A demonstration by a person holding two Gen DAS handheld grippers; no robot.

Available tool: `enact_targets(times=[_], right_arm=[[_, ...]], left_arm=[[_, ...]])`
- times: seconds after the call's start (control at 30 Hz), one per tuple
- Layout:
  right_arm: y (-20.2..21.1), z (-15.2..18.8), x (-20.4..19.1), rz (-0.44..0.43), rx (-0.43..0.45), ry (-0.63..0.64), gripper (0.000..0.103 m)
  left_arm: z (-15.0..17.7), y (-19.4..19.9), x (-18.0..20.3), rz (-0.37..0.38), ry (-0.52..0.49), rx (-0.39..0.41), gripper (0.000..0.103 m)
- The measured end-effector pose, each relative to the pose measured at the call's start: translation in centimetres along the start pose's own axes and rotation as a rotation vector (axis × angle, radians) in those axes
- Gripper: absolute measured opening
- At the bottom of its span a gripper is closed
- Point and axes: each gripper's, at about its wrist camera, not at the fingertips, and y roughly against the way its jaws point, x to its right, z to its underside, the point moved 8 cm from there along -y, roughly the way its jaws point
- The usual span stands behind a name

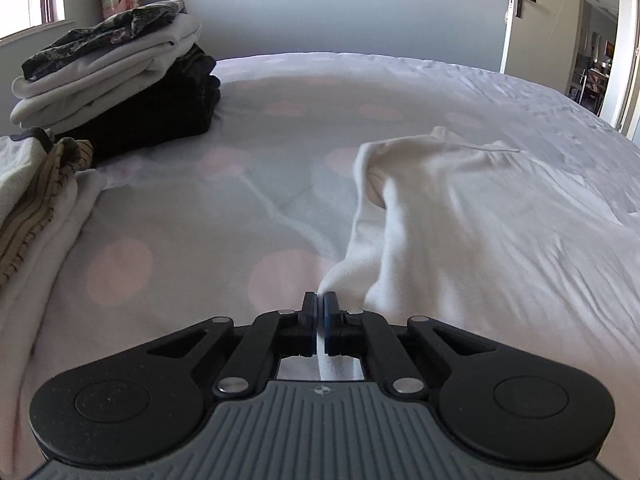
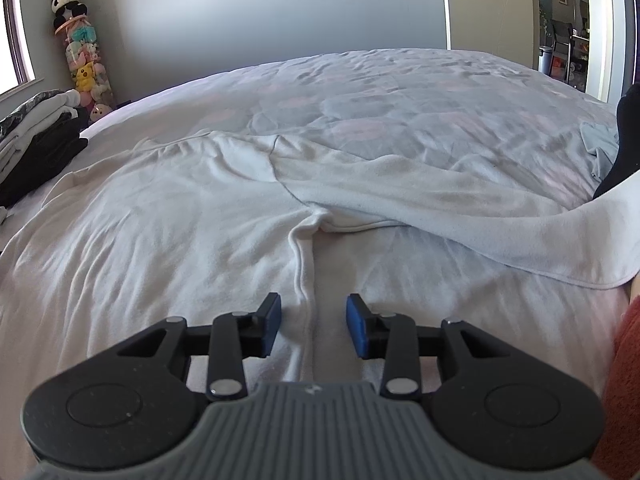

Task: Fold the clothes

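A white long-sleeved garment (image 2: pixel 160 216) lies spread on the bed, one sleeve (image 2: pixel 440 200) stretched to the right. In the left wrist view the same white garment (image 1: pixel 460 220) runs away to the right. My left gripper (image 1: pixel 320 300) is shut on an edge of the garment, and cloth shows between the pads. My right gripper (image 2: pixel 313 308) is open, low over the garment's side seam (image 2: pixel 302 264), a finger on each side of the seam fold. It holds nothing.
A stack of folded clothes (image 1: pixel 112 80) stands at the far left of the bed, also in the right wrist view (image 2: pixel 36 140). A second pile with a striped item (image 1: pixel 36 208) lies nearer left. A dark item and grey cloth (image 2: pixel 600 148) lie at right. The spotted bedsheet (image 1: pixel 240 184) covers the bed.
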Motion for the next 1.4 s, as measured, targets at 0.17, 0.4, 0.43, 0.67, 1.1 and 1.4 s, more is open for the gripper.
enact_targets(times=[0.17, 0.4, 0.43, 0.67, 1.1, 1.4], right_arm=[[-0.3, -0.2, 0.1, -0.004, -0.01, -0.009, 0.04], [-0.8, -0.4, 0.2, -0.011, -0.02, -0.008, 0.041], [-0.8, -0.4, 0.2, -0.012, -0.021, -0.01, 0.041], [-1.0, -0.5, 0.4, -0.02, -0.026, -0.018, 0.041], [-0.4, -0.5, 0.7, -0.045, -0.014, -0.067, 0.041], [1.1, -0.3, 1.7, -0.046, -0.001, -0.101, 0.041]], left_arm=[[-2.2, -1.1, -4.1, -0.126, -0.019, -0.025, 0.002], [-4.5, -3.5, -9.3, -0.292, -0.027, -0.071, 0.002], [-4.5, -4.1, -9.7, -0.293, -0.023, -0.086, 0.002], [-3.3, -3.8, -8.9, -0.229, 0.008, -0.129, 0.021], [6.5, 6.4, -6.9, -0.025, 0.232, -0.542, 0.062], [9.2, 8.9, -2.5, -0.066, 0.096, -0.641, 0.006]])
